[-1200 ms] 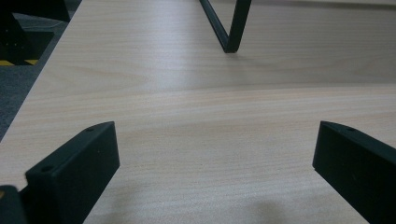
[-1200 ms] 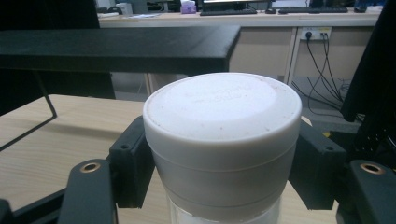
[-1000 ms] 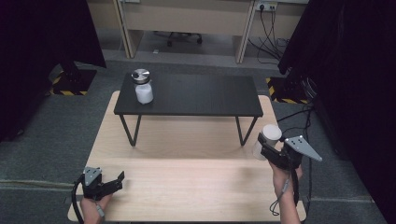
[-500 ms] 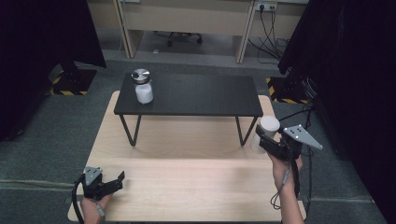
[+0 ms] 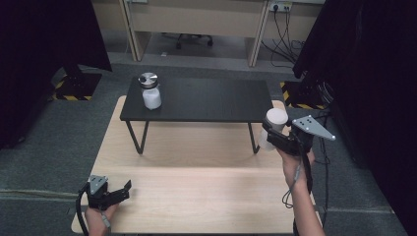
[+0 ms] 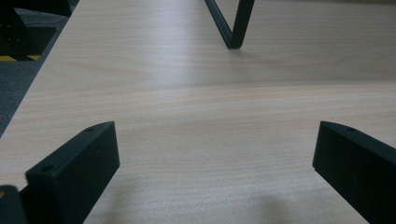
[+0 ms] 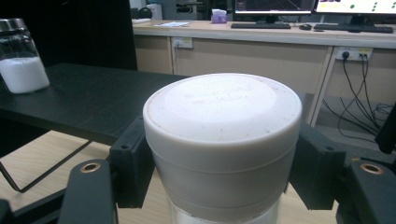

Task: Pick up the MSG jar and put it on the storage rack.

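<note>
My right gripper [image 5: 273,136] is shut on a jar with a white lid [image 5: 274,121], held upright in the air beside the right end of the low black table [image 5: 206,101]. In the right gripper view both jaws press the jar [image 7: 223,140] just under its white lid. A glass jar of white powder with a metal lid [image 5: 150,91] stands on the table's far left corner and appears again at the upper left [image 7: 19,56]. My left gripper [image 5: 118,191] rests open near the front left of the wooden board [image 5: 196,187], its jaws wide apart over bare wood [image 6: 210,140].
The black table stands on thin metal legs [image 5: 137,137] on the wooden board. Grey carpet surrounds the board. Black curtains hang at both sides, and a desk with cables [image 5: 285,24] runs along the back.
My right gripper has lifted the white-lidded jar up toward the right end of the black table. The left gripper has stayed where it was.
</note>
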